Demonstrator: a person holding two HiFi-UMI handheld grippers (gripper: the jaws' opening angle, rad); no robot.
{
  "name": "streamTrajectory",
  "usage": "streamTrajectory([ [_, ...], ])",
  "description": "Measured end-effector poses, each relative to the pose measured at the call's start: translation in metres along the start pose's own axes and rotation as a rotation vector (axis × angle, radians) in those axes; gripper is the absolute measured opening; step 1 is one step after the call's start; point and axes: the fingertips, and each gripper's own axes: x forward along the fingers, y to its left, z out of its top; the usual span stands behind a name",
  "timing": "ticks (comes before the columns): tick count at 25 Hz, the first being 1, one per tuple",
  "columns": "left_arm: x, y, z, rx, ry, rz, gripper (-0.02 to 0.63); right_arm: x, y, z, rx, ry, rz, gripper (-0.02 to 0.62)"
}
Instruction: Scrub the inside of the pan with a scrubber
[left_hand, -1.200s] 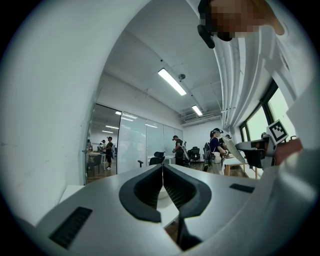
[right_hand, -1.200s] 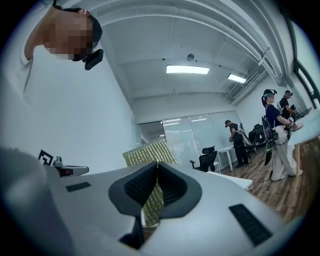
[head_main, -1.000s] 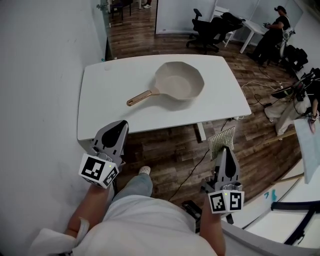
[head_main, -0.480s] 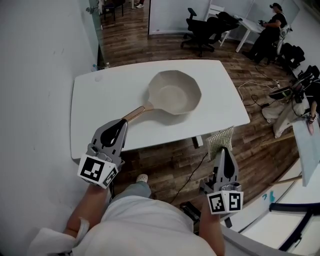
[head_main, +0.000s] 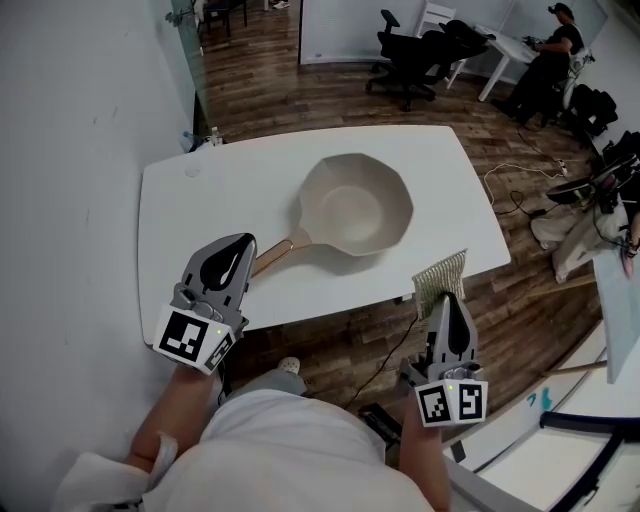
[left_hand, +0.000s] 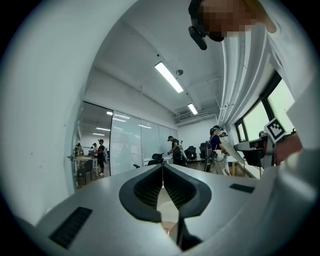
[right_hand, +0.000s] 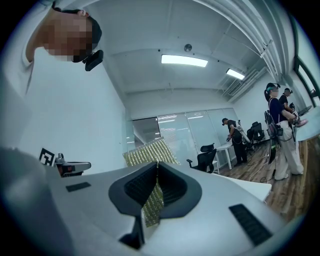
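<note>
The round cream pan (head_main: 358, 215) with a smooth, many-sided rim sits in the middle of the flat white table (head_main: 190, 240). Its thin brown handle (head_main: 272, 255) points back at the left gripper (head_main: 243, 243), the nearer one, whose jaws are pressed together on nothing. Its tip looks just beside the handle end, maybe above it. The right gripper (head_main: 447, 300) pinches a bumpy gold mesh scrubber (head_main: 441, 278) near the table's front edge. The pan lies ahead and to its left.
</note>
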Motion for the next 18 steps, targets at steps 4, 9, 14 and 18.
streamTrajectory([
  [4, 0.018, 0.017, -0.005, 0.001, 0.009, -0.007, 0.014, 0.024, -0.003, -0.005, 0.001, 0.004, -0.01, 0.028],
  [9, 0.036, 0.037, -0.011, 0.001, 0.009, -0.012, 0.014, 0.049, -0.004, -0.009, 0.0, 0.006, -0.02, 0.028],
  [14, 0.051, 0.053, -0.016, -0.001, 0.013, -0.021, 0.014, 0.069, -0.004, -0.014, 0.003, 0.009, -0.031, 0.028],
  [18, 0.06, 0.063, -0.019, -0.003, 0.016, -0.027, 0.014, 0.081, -0.005, -0.022, 0.007, 0.022, -0.042, 0.028],
])
